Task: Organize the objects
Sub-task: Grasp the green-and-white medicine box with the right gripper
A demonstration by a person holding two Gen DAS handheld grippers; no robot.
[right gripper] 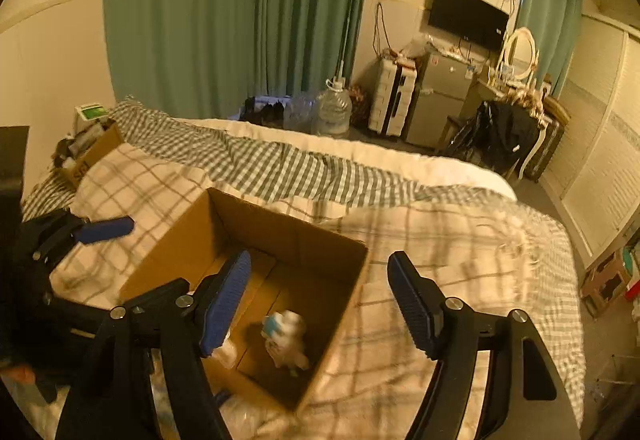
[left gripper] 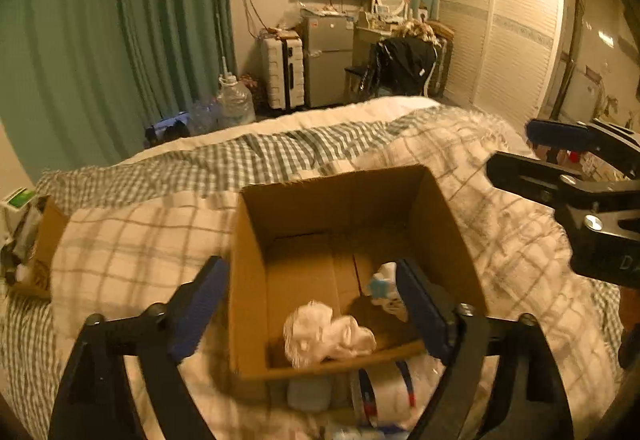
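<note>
An open cardboard box (left gripper: 248, 280) sits on the checked bedcover; it also shows in the right wrist view (right gripper: 340, 280). Inside lie a crumpled white wad (left gripper: 328, 336) and a small white and blue item (left gripper: 382, 290), which also shows in the right wrist view (right gripper: 286, 340). My left gripper (left gripper: 310, 304) is open and empty above the box's near part. My right gripper (right gripper: 320, 300) is open and empty over the box's right wall; it also shows at the right of the left wrist view (left gripper: 516, 151).
A white and blue packet (left gripper: 384, 396) and a pale blue object (left gripper: 308, 394) lie against the box's near side. A second cardboard box (right gripper: 92, 151) with clutter sits at the bed's far left. A water jug (right gripper: 334, 111), suitcase, small fridge and wardrobe stand beyond the bed.
</note>
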